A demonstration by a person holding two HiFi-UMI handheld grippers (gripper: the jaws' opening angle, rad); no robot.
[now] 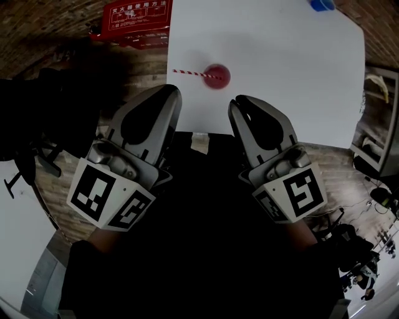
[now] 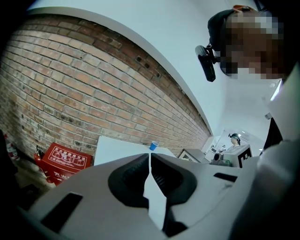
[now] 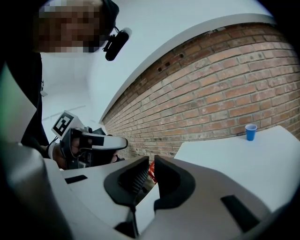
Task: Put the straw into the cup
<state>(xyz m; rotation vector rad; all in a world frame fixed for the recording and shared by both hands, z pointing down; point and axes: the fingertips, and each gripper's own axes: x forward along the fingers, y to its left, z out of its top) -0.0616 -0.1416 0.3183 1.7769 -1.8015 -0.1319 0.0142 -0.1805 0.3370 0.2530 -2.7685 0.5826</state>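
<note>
Head view: striped straw point(image 1: 190, 73) on the white table point(image 1: 293, 75), long axis running left-right. Its right end meets the red cup point(image 1: 218, 76); its free end points left, toward the table's left edge. Cannot tell whether that right end sits inside the cup or only touches the rim.

My left gripper point(image 1: 167, 95): jaws drawn together to a thin slit, nothing between them. My right gripper point(image 1: 239, 106): the same, tips all but touching, nothing held. Both hang at the table's near edge, well short of cup and straw.

Small blue cup point(image 1: 322, 4) at the far edge
</note>
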